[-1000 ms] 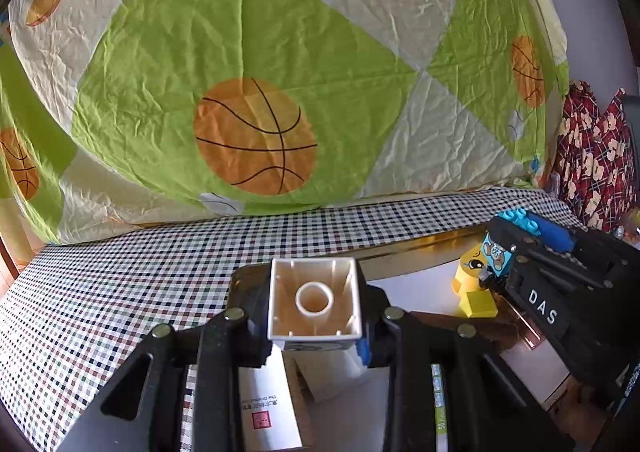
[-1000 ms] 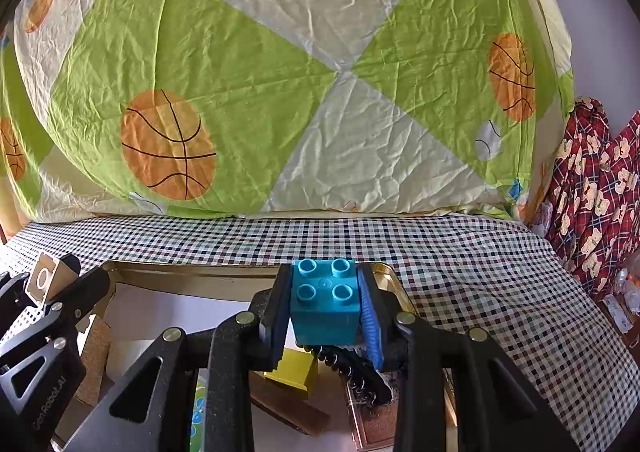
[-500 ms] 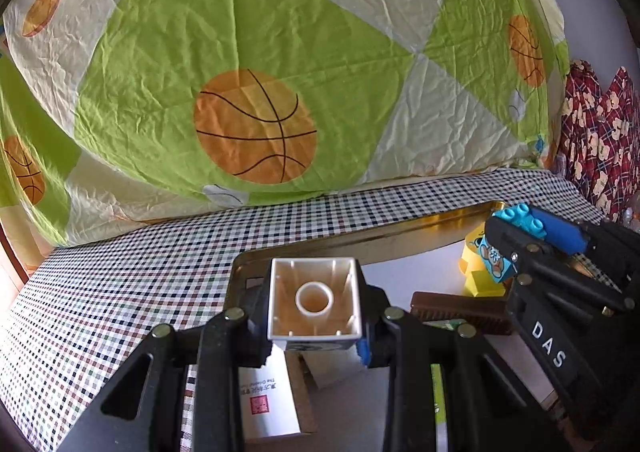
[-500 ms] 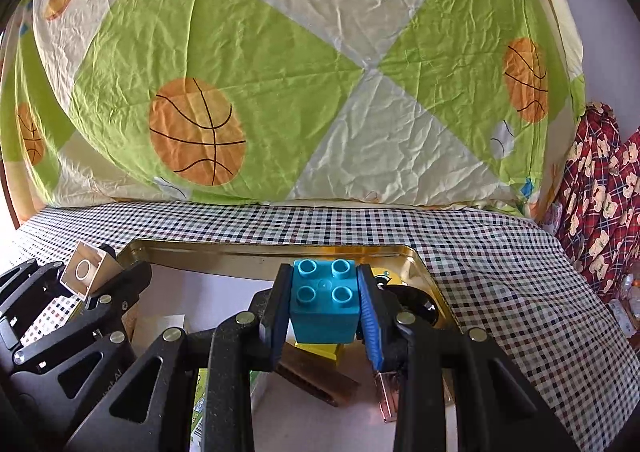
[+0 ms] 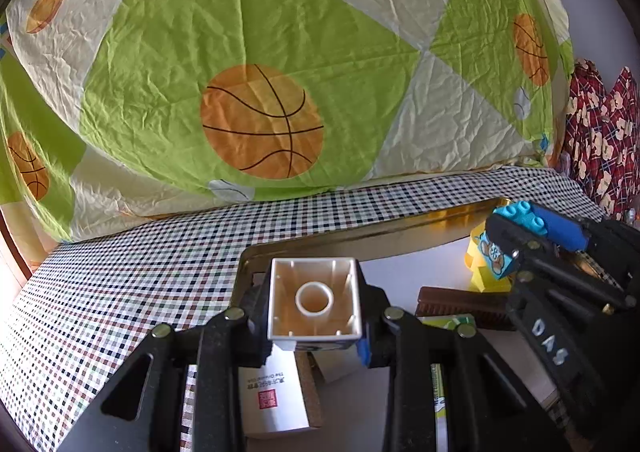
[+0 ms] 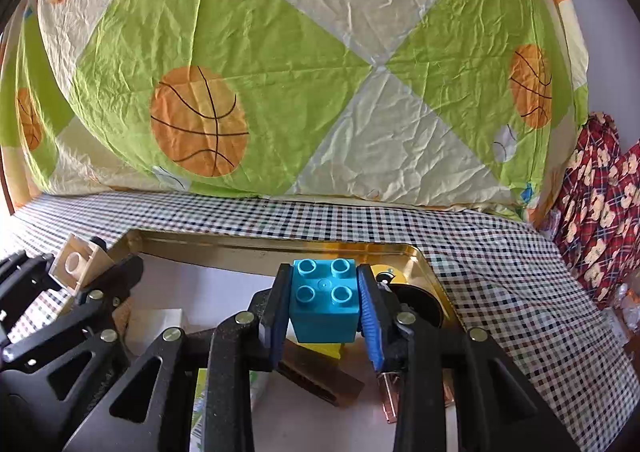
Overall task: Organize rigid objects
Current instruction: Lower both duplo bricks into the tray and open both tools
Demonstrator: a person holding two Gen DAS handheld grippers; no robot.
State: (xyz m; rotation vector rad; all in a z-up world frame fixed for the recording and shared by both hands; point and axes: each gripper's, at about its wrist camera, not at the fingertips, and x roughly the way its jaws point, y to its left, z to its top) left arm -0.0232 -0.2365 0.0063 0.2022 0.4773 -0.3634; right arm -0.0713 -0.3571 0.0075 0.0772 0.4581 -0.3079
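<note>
My left gripper (image 5: 315,306) is shut on a white toy brick (image 5: 315,298), its hollow underside facing the camera, held above the left end of a gold tray (image 5: 360,238). My right gripper (image 6: 323,308) is shut on a teal brick (image 6: 323,306) with studs up, held above the tray (image 6: 256,246). In the left wrist view the right gripper (image 5: 520,236) and teal brick (image 5: 520,214) show at the right. In the right wrist view the left gripper (image 6: 76,272) and white brick (image 6: 78,262) show at the left.
The tray holds a yellow brick (image 5: 482,274), a brown bar (image 5: 460,306), a white box (image 5: 272,392), a green-printed pack (image 6: 200,404) and a round dark object (image 6: 416,298). Checked cloth (image 5: 120,284) covers the surface. A basketball-print quilt (image 6: 280,72) rises behind; red patterned fabric (image 6: 600,204) lies right.
Both grippers keep hold of their bricks. The views have shifted left, and the two grippers have drawn slightly closer together over the tray.
</note>
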